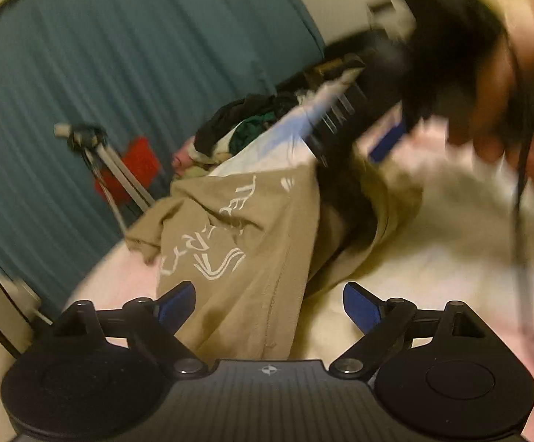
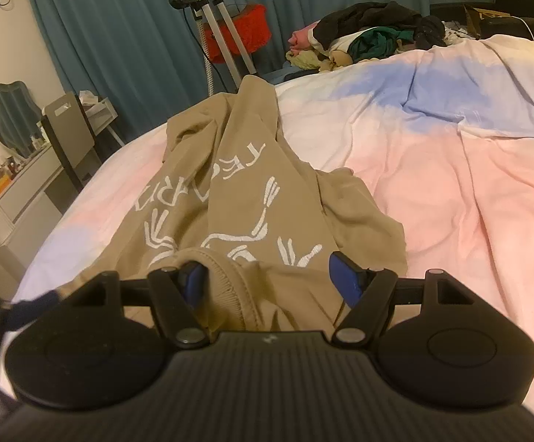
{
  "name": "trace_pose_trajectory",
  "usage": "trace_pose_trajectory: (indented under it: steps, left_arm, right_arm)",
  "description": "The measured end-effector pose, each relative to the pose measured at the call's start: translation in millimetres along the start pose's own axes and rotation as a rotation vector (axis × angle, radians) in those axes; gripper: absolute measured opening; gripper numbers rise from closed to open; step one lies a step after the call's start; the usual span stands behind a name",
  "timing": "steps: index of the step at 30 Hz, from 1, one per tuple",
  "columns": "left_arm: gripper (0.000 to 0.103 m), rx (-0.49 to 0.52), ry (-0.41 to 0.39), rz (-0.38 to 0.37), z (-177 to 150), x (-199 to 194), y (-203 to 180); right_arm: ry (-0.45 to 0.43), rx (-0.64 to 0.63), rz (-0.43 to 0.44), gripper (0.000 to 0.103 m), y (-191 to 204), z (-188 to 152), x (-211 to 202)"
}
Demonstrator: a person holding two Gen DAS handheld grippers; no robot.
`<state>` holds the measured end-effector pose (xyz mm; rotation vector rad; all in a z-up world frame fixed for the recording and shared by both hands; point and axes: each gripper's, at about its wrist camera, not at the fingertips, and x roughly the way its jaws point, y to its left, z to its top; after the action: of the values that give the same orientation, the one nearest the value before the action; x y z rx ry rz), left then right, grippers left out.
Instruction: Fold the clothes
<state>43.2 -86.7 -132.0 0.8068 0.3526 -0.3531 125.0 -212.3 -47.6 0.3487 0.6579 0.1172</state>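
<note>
A tan shirt with white print [image 2: 252, 199] lies crumpled on the pastel bedspread [image 2: 451, 169]. My right gripper [image 2: 270, 280] is open, its jaws on either side of the shirt's ribbed hem near me. In the left wrist view the same shirt [image 1: 244, 258] is raised in a ridge. My left gripper [image 1: 268, 304] is open with the shirt's near edge between its blue pads, not clamped. The right gripper and the hand holding it [image 1: 451, 84] show blurred at the upper right of the left wrist view, over the shirt's far end.
A pile of mixed clothes [image 2: 362, 37] sits at the far side of the bed. A teal curtain [image 2: 112, 37], a metal stand [image 2: 215, 25] with a red item, and a white desk with clutter [image 2: 27, 169] stand to the left of the bed.
</note>
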Motion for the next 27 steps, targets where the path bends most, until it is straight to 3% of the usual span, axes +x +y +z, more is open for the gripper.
trace_pose_trajectory:
  steps: [4, 8, 11, 19, 27]
  left_arm:
    - [0.085, 0.052, 0.042, 0.179, -7.4, 20.6, -8.6]
    - [0.085, -0.105, 0.053, 0.316, -3.1, 14.2, 21.6]
    - [0.086, -0.185, 0.023, 0.369, 2.6, -4.2, 34.8]
    - [0.087, -0.278, -0.022, 0.39, 9.7, -41.4, 53.4]
    - [0.088, -0.316, -0.011, 0.366, 8.4, -36.8, 59.2]
  right_arm:
    - [-0.004, 0.012, -0.005, 0.072, -4.0, -0.4, -1.0]
    - [-0.008, 0.022, 0.0, 0.072, -6.9, -0.1, -3.0]
    - [-0.006, 0.008, 0.014, 0.072, -4.7, -0.8, -6.0]
    - [-0.015, -0.099, 0.007, 0.072, 10.1, -3.6, -32.5]
    - [-0.024, -0.213, -0.041, 0.071, 13.0, -11.0, -60.0]
